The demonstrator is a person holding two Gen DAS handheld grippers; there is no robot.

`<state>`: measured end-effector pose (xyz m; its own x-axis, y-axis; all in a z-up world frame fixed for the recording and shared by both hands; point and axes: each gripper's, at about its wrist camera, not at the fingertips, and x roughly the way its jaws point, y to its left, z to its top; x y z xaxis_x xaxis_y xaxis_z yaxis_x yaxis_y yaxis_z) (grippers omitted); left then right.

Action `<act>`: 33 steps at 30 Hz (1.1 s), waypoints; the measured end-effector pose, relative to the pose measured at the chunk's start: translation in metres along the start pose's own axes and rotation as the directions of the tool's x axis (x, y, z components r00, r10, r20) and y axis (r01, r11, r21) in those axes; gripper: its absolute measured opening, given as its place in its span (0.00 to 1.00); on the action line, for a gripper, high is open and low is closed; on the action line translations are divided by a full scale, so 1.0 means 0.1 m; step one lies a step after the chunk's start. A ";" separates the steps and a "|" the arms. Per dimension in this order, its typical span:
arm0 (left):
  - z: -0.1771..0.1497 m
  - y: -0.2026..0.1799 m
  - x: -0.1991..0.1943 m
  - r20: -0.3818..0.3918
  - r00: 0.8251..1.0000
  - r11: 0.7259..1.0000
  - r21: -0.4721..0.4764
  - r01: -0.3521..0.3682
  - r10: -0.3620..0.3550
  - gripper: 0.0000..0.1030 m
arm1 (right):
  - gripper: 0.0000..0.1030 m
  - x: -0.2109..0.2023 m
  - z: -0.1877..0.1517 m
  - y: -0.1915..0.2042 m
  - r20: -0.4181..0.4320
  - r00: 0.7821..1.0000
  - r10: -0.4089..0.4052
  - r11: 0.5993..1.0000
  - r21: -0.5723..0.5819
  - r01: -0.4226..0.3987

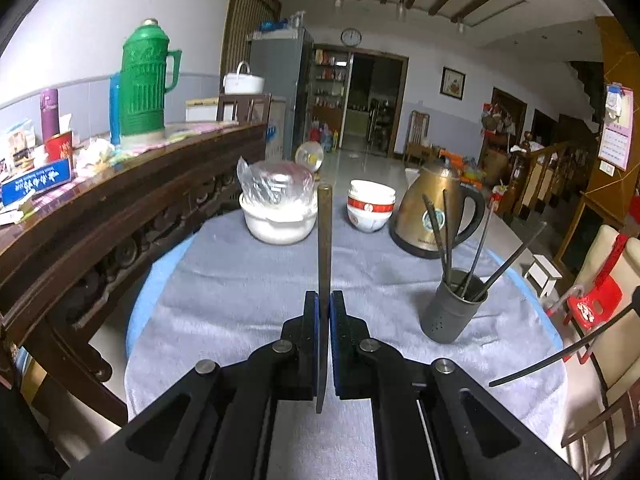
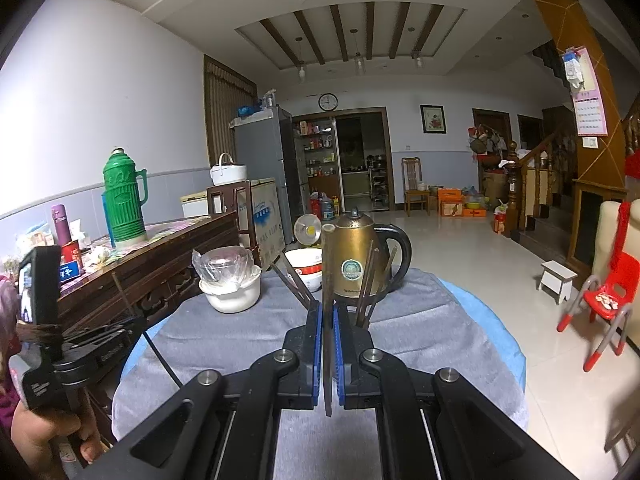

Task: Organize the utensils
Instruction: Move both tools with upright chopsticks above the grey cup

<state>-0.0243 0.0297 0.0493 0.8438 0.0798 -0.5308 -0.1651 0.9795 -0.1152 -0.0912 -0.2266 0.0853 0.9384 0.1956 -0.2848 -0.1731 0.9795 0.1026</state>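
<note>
left gripper [image 1: 324, 300] clamping chopstick [image 1: 324, 240] (upright), table edge [image 1: 138, 308] near

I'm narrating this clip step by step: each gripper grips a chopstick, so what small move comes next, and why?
Probably the left gripper carries its chopstick right, over the grey holder: several chopsticks already stand there, and both grippers are shut on one.

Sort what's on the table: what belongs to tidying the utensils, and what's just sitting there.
Job: chopstick in left gripper; chopstick in right gripper; grey holder with chopsticks.

Lying about: gold kettle; stacked bowls; white pot; green thermos.
</note>
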 end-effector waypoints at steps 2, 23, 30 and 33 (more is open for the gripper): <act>0.01 0.00 0.05 -0.015 1.000 1.000 -0.002 -0.001 0.001 0.05 | 0.06 0.02 0.02 0.00 -0.001 1.000 -0.001 1.000 -0.004 0.001; 0.54 -0.11 0.12 0.029 0.981 0.970 -0.142 0.195 -0.193 0.05 | 0.06 0.25 0.41 -0.16 0.058 0.998 -0.017 1.000 0.025 0.015; 0.72 -0.42 0.12 0.074 0.983 0.982 -0.070 0.175 -0.170 0.05 | 0.06 0.34 0.46 -0.17 0.060 0.998 -0.010 1.000 0.030 0.008; 0.69 -0.45 0.15 0.072 0.986 0.987 -0.054 0.152 -0.148 0.05 | 0.06 0.36 0.44 -0.19 0.047 0.999 -0.013 1.000 0.028 0.012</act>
<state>0.0310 -0.0008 0.1050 0.8934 -0.0527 -0.4462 -0.0622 0.9690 -0.2392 -0.0406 -0.2399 0.1148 0.9537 0.1806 -0.2406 -0.1538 0.9801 0.1258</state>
